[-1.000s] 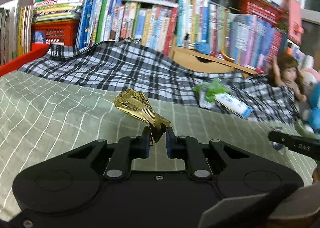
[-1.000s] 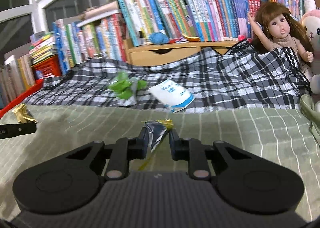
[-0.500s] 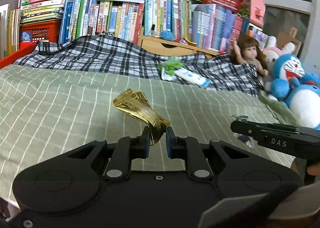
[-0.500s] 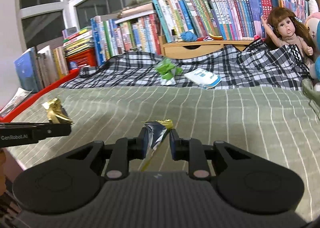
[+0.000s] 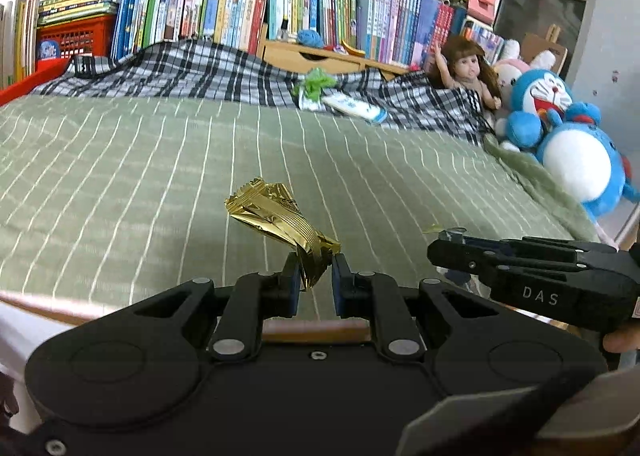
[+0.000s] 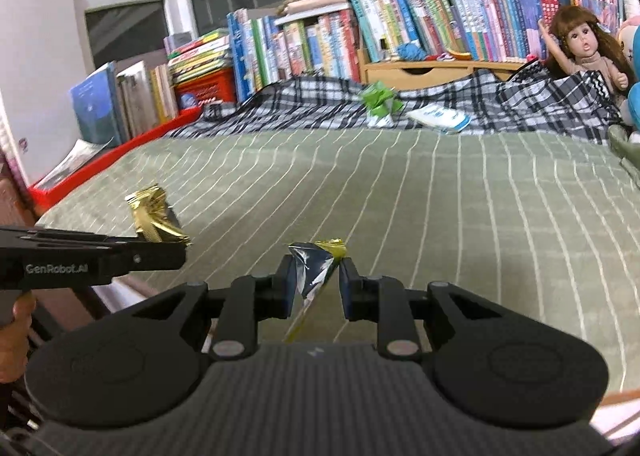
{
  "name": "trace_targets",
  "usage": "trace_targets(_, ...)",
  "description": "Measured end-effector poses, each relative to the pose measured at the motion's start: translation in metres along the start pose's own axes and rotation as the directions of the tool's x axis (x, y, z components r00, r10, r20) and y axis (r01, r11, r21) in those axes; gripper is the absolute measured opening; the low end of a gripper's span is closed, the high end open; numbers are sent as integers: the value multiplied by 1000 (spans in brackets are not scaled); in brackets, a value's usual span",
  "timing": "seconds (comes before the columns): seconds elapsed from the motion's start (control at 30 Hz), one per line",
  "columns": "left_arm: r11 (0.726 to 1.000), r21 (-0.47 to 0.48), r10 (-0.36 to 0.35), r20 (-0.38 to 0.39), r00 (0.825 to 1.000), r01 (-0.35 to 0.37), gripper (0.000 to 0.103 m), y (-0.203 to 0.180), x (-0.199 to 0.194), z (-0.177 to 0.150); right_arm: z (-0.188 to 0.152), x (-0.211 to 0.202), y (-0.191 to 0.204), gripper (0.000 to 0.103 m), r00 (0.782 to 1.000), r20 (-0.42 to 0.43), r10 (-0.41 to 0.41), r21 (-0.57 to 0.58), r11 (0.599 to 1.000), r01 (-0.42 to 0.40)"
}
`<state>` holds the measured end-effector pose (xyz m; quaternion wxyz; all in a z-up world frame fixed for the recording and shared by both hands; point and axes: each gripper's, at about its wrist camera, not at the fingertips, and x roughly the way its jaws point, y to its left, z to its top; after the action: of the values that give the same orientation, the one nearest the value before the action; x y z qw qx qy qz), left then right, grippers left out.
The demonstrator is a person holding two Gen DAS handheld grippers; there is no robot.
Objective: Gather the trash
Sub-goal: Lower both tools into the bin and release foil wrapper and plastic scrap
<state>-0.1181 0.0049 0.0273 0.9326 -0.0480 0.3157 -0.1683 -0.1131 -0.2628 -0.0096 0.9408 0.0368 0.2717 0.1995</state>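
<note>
While level, left gripper (image 5: 314, 276) pinches gold wrapper (image 5: 280, 218).

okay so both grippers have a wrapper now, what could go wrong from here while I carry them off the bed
The left gripper pinches only the tail of the gold wrapper, so most of it hangs free and could slip out. The right gripper holds the silver wrapper by a thin, slick fold, which may slide loose. The green wrapper and white packet on the plaid blanket could get left behind.
</note>
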Motion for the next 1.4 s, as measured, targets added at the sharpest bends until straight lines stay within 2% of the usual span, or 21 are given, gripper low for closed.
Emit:
trace_targets(0.33, 999, 32, 9, -76, 997, -6, 15, -1, -16, -36, -33, -14, 24, 28, 998, -48, 28, -20, 999, -29)
trace_targets(0.7, 1000, 16, 28, -198, 980, -25, 15, 1, -5, -73, -67, -12, 30, 28, 992, -122, 34, 9, 999, -33)
trace_targets(1.1, 999, 13, 45, -322, 946, -43, 16, 3, 19, -108, -96, 5, 28, 29, 976, -217, 19, 40, 999, -10)
trace_targets(1.4, 999, 5, 34, -415, 909, -35, 16, 7, 38, -132, -113, 16, 26, 29, 959, -283, 2, 54, 998, 14)
